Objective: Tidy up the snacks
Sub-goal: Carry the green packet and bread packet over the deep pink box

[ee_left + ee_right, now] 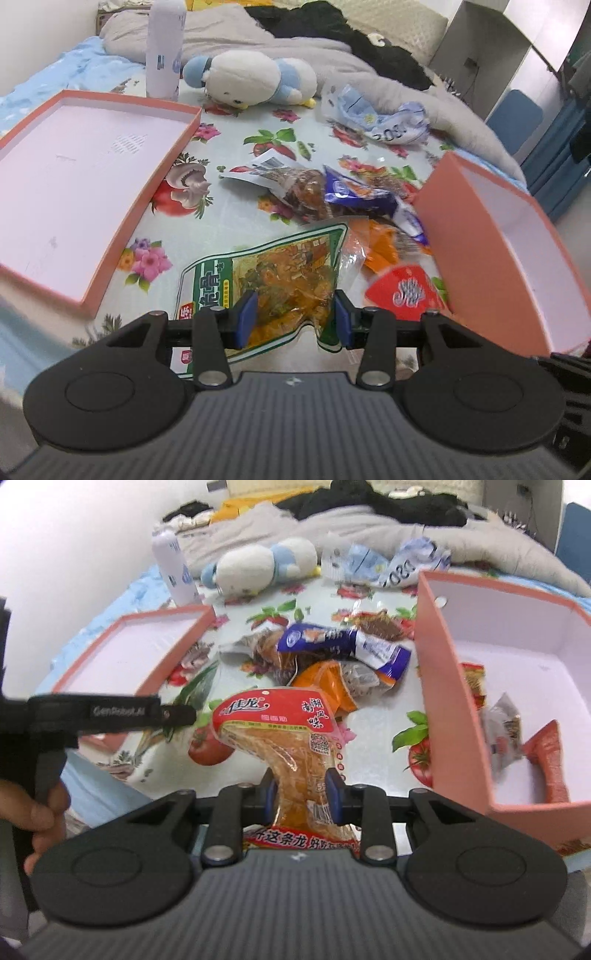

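Note:
My left gripper [294, 319] is open, its blue pads either side of a green snack packet [266, 284] lying on the flowered cloth. Behind it lies a pile: a clear brown packet [295, 184], a blue packet [354, 192], an orange packet [373, 243] and a red packet [402, 291]. My right gripper [301, 794] is shut on a red-topped snack packet [284, 734] and holds it above the cloth. The deep pink box [454, 686] at the right holds a few packets [506, 727]. The shallow pink lid [74, 184] lies at the left, empty.
A white bottle [164, 48], a plush toy [255, 77] and crumpled blue-white wrappers [376, 114] lie further back, before grey and black bedding [314, 37]. The other hand-held gripper [110, 712] and a hand [44, 812] show at the left of the right wrist view.

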`<state>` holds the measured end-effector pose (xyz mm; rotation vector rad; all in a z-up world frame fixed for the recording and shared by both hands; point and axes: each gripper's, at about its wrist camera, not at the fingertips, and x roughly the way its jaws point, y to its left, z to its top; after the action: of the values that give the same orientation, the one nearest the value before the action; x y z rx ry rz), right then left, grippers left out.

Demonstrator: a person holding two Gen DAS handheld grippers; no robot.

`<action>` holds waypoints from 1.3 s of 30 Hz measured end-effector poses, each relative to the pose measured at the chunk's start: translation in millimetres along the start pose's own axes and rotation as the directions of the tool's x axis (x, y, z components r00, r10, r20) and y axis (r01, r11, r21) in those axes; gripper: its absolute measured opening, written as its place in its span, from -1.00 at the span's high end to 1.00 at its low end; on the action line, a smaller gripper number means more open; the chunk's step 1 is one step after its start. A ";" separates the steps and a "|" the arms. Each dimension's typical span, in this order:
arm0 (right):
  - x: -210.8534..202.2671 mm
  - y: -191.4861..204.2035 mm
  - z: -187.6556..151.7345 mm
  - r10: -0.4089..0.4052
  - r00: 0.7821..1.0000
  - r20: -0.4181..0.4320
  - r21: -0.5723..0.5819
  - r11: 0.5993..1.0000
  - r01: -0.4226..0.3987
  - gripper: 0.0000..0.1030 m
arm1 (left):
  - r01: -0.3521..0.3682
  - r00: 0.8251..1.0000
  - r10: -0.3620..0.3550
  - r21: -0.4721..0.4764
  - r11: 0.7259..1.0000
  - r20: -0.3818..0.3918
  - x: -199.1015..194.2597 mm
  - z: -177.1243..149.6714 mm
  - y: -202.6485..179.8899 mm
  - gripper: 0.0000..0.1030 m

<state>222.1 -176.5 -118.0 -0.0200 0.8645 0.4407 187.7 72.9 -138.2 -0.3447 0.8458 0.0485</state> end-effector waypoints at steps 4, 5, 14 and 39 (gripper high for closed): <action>-38.6 -0.7 -11.2 -0.014 0.998 0.060 0.009 1.000 0.014 0.42 | 0.006 0.999 -0.006 -0.006 1.000 0.035 -36.4 -9.4 -11.3 0.05; -47.3 -1.5 -14.1 -0.016 0.997 0.072 0.014 1.000 0.015 0.42 | 0.010 0.999 -0.010 -0.007 1.000 0.040 -44.5 -11.8 -13.7 0.05; -115.6 -9.8 -41.7 -0.058 0.985 0.160 0.066 0.997 0.048 0.41 | 0.083 0.993 -0.082 -0.002 0.997 0.090 -109.5 -38.0 -45.9 0.05; -158.7 -92.7 -44.2 -0.191 0.960 0.204 0.223 0.964 0.145 0.41 | 0.272 0.959 -0.280 0.113 0.955 0.055 -106.7 -21.5 -183.4 0.04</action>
<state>135.6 -327.6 -44.4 0.1440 0.6758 0.1864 133.7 -96.9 -21.0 -0.3577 0.7211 -0.2427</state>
